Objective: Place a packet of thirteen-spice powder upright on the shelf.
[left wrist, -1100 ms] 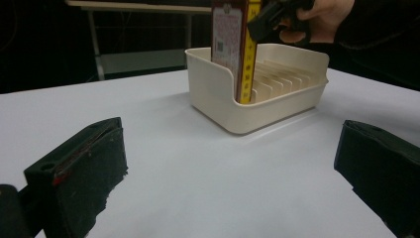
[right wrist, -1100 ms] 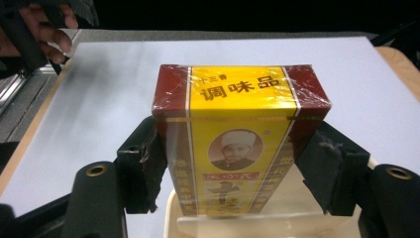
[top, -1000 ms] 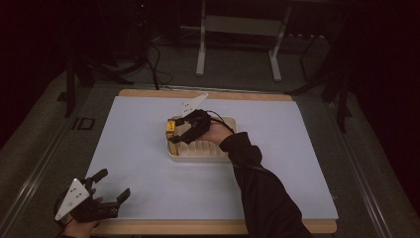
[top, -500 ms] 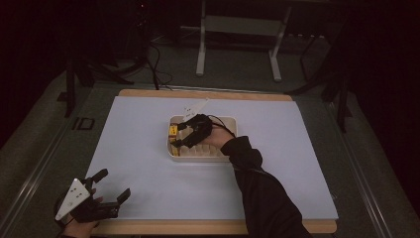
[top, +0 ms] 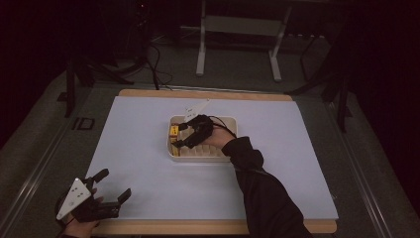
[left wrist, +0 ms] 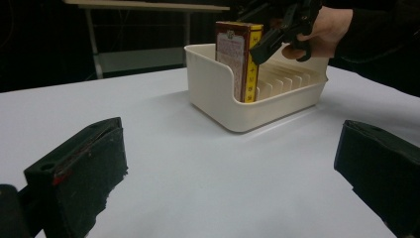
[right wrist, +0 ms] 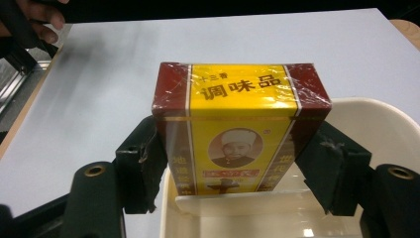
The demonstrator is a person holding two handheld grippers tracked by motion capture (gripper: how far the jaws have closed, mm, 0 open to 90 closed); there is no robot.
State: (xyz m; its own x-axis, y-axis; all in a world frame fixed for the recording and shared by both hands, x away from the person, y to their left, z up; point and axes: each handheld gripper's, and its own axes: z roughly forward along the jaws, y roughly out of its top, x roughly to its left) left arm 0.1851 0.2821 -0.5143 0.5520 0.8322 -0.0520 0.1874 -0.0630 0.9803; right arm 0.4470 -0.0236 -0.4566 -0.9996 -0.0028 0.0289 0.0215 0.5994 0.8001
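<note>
A red and yellow seasoning box (right wrist: 237, 109) stands upright in the left end of a cream slotted tray (top: 198, 157). My right gripper (top: 177, 135) reaches over the tray from the right and is shut on the box, one pad on each narrow side. The left gripper view shows the box (left wrist: 237, 54) inside the tray wall (left wrist: 213, 94), with the right gripper (left wrist: 282, 29) at its top. My left gripper (top: 115, 183) rests near the table's front left corner, jaws wide open and holding nothing.
A white mat (top: 148, 124) covers the wooden table (top: 208, 227). The tray's other slots (left wrist: 292, 82) stand vacant. A metal stand (top: 237, 39) is on the floor behind the table. Bare mat lies between my left gripper and the tray.
My right gripper and the box have shifted slightly nearer and lower into the tray's left end. The left gripper has stayed still.
</note>
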